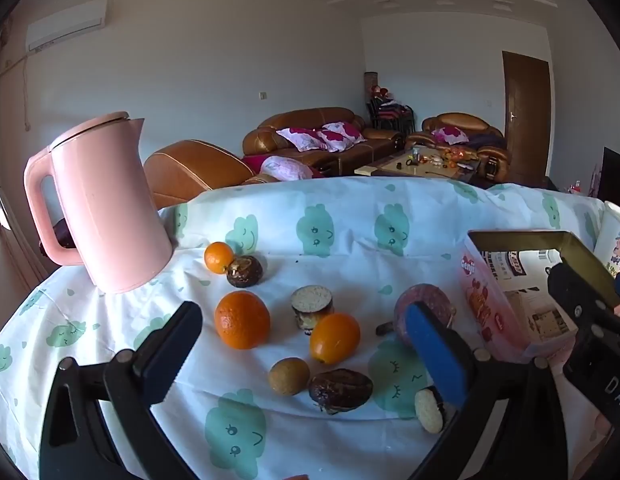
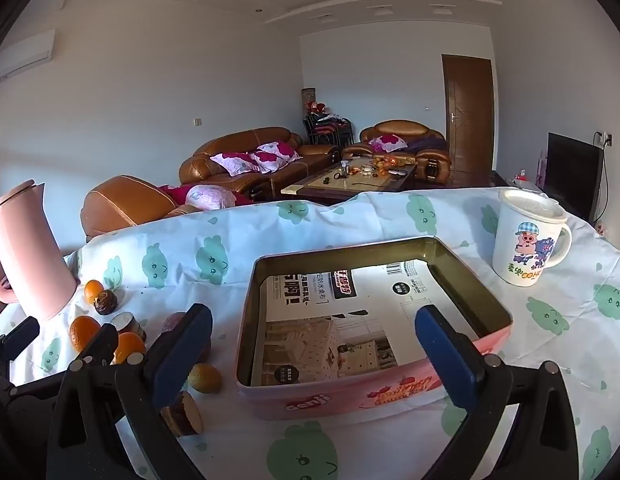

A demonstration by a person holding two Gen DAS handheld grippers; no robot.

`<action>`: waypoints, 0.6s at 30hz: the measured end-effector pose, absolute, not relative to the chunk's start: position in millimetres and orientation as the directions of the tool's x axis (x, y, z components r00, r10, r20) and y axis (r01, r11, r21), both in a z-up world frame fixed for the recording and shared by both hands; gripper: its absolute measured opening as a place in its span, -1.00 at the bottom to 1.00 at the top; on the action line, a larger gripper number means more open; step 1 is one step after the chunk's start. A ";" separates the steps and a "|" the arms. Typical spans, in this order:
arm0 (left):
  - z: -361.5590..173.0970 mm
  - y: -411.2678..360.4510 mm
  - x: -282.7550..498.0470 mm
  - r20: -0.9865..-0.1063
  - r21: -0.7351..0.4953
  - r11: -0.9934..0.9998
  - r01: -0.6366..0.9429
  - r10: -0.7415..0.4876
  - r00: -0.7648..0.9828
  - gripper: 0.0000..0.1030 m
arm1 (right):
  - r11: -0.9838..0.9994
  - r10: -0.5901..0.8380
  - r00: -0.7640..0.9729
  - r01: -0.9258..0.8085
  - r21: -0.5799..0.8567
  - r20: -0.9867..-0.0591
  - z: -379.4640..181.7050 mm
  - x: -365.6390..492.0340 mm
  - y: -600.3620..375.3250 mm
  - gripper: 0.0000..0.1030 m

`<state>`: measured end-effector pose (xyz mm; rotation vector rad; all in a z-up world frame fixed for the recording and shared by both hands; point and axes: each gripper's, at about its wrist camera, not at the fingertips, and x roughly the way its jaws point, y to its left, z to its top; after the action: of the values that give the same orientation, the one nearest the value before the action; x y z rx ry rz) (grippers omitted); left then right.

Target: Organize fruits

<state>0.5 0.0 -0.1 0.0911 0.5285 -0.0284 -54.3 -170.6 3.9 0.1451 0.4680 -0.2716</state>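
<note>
Room: living room behind, brown leather sofas (image 2: 245,156) and a coffee table (image 2: 350,182) beyond the table's far edge
Surface: white tablecloth (image 1: 350,216) with green cloud prints; it drapes over the far edge
Left view only: three oranges, namely a small orange (image 1: 218,257) by the pink kettle (image 1: 105,204), a large orange (image 1: 241,325) and a middle orange (image 1: 334,337); a dark wrinkled fruit (image 1: 244,271) touching the small orange; a purple round fruit (image 1: 424,310) partly behind the finger; a brown round fruit (image 1: 289,376); a dark date-like fruit (image 1: 340,390); two round cakes, one upright (image 1: 312,307), one on edge (image 1: 429,410)
Right view only: cartoon mug (image 2: 526,240) with a lid, well apart from the fruit; full inside of the pink tin box (image 2: 350,396), holding only printed paper
Left gripper (image 1: 305,350): jaws wide apart, holding nothing, fruit between them
Right gripper (image 2: 314,350): jaws spread, empty, straddling the tin's near wall
Open room: bare cloth between tin and mug, and in front of the tin
</note>
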 end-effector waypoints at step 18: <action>-7.7 0.0 -1.2 -0.522 0.063 0.997 0.051 -0.011 0.853 1.00 | 0.960 -0.209 0.860 0.272 0.071 -0.466 2.2 -52.0 -166.6 0.98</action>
<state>-1.2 0.0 -7.7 0.0757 0.5483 -0.0327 -52.0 -166.6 2.2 0.1358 0.4727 -0.2531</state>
